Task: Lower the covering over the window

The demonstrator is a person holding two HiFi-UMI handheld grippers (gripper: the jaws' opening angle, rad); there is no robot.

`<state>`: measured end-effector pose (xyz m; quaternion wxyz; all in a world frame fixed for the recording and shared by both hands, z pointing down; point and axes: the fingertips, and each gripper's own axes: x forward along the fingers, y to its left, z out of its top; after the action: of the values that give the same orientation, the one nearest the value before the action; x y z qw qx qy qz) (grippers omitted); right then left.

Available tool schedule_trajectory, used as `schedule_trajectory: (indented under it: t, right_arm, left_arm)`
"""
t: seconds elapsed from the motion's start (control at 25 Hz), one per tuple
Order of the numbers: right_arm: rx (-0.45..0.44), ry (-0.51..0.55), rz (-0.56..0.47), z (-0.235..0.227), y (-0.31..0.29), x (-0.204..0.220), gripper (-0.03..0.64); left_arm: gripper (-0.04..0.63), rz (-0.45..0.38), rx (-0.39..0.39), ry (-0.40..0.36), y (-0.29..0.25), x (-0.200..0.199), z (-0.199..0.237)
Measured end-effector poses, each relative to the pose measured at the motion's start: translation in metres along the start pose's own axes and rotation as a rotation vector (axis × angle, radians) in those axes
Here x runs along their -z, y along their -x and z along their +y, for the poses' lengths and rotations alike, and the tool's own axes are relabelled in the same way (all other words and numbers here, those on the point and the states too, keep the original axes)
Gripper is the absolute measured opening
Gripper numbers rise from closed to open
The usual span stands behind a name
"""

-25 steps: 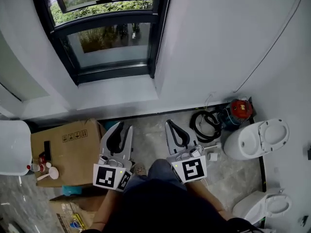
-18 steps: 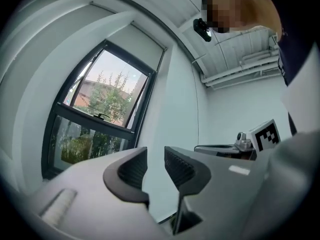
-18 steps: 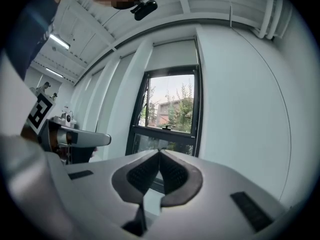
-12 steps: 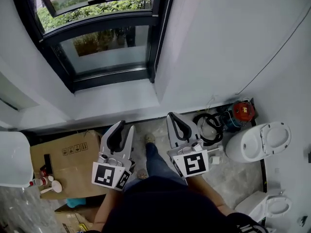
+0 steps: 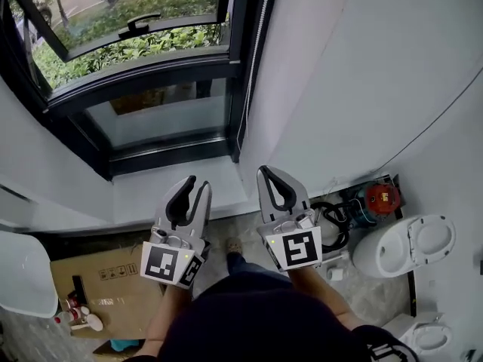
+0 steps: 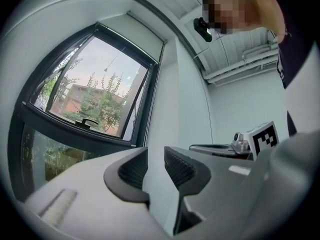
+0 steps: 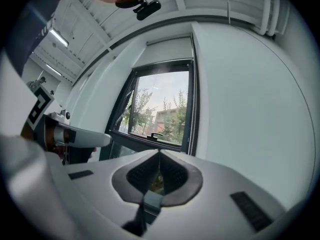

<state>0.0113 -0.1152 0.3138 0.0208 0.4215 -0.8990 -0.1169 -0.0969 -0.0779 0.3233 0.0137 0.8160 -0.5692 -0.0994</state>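
The white blind (image 7: 170, 48) sat drawn up atop the black-framed window (image 5: 151, 119), its bead chain (image 5: 252, 59) hanging down the right frame. Below, the left gripper (image 5: 197, 184) had just been spreading its ribbed jaws, with nothing between them; the right gripper (image 5: 266, 172) had its tips pressed together.

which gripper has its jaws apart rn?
The left grey two-jaw gripper: its dark ribbed pads stand apart, having just been opening, with nothing between them. The right gripper has its tips touching.
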Motion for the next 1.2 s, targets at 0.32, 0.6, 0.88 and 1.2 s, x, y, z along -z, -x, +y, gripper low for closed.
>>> schedule_trajectory:
  t: [0.32, 0.6, 0.88, 1.2]
  right_arm:
    - [-0.047, -0.021, -0.04, -0.041, -0.072, 0.012, 0.012]
    - [-0.035, -0.086, -0.007, -0.052, -0.097, 0.025, 0.012]
    - [-0.006, -0.073, 0.008, -0.056, -0.12, 0.018, 0.012]
    - [0.064, -0.057, 0.015, -0.067, -0.137, 0.013, 0.012]
  left_arm:
    - [0.091, 0.004, 0.024, -0.022, -0.091, 0.007, 0.014]
    - [0.091, 0.048, 0.053, 0.02, -0.132, 0.019, 0.025]
    - [0.091, 0.067, 0.134, 0.048, -0.18, 0.014, 0.038]
    - [0.091, 0.077, 0.266, 0.02, -0.226, 0.014, 0.042]
